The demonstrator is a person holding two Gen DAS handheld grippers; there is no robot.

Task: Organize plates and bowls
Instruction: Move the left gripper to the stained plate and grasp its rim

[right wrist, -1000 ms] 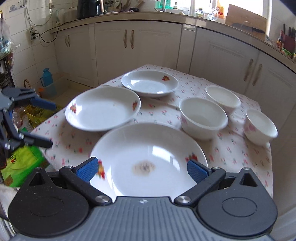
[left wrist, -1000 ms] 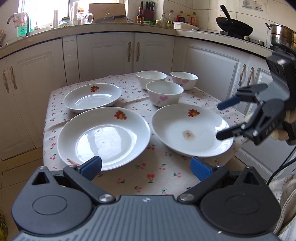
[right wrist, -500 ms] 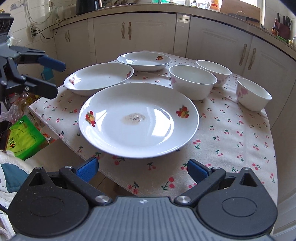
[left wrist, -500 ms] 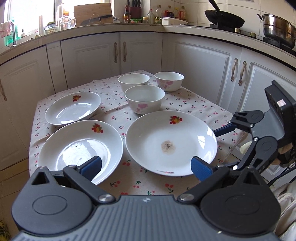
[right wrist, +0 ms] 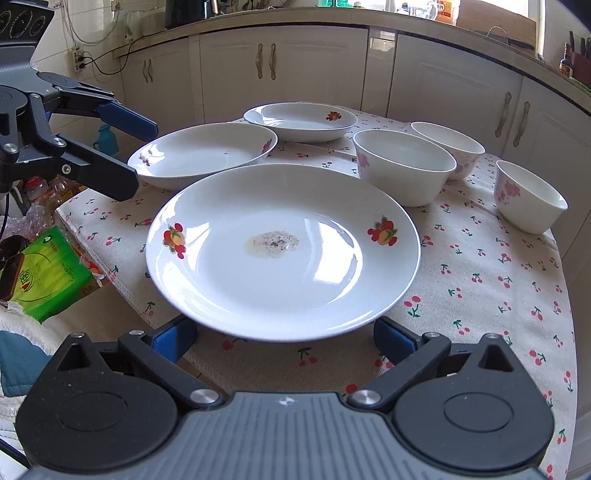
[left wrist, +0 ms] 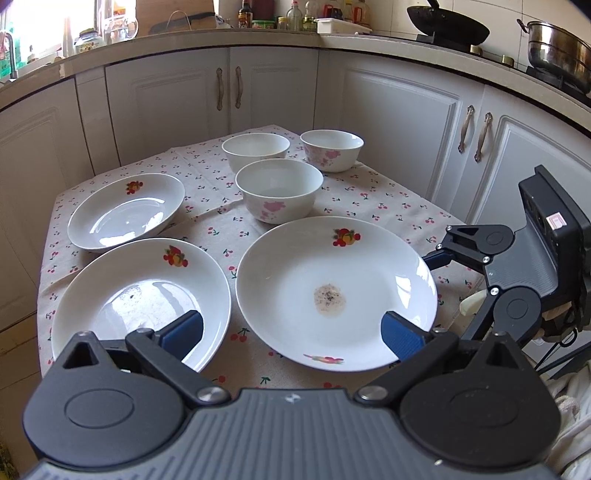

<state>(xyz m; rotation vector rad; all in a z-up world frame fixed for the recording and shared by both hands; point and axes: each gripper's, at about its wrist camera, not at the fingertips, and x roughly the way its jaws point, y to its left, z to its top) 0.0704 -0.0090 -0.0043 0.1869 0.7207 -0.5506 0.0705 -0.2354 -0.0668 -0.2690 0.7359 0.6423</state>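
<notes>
Left gripper [left wrist: 291,334] is hovering low and level, jaws standing wide apart, nothing between the blue pads [left wrist: 183,334]. Right gripper [right wrist: 282,338] is likewise gaping wide and empty, seen from the left wrist view reaching in from the right side

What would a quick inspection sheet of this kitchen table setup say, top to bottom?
Surface: small table under a cherry-print tablecloth, wrinkled near the middle.
Job's things: three plates, unstacked; the large plate has a dried food stain at its centre and overhangs the table edge; three bowls stand separately behind.
Clutter: green packet below the table edge.
Grippers: left hand-held gripper open, over the near plates; right hand-held gripper open, its fingers either side of the large plate's near rim.
Cables: black cord from a wall socket.
Surroundings: white cabinets, wok and steel pot on the counter.
</notes>
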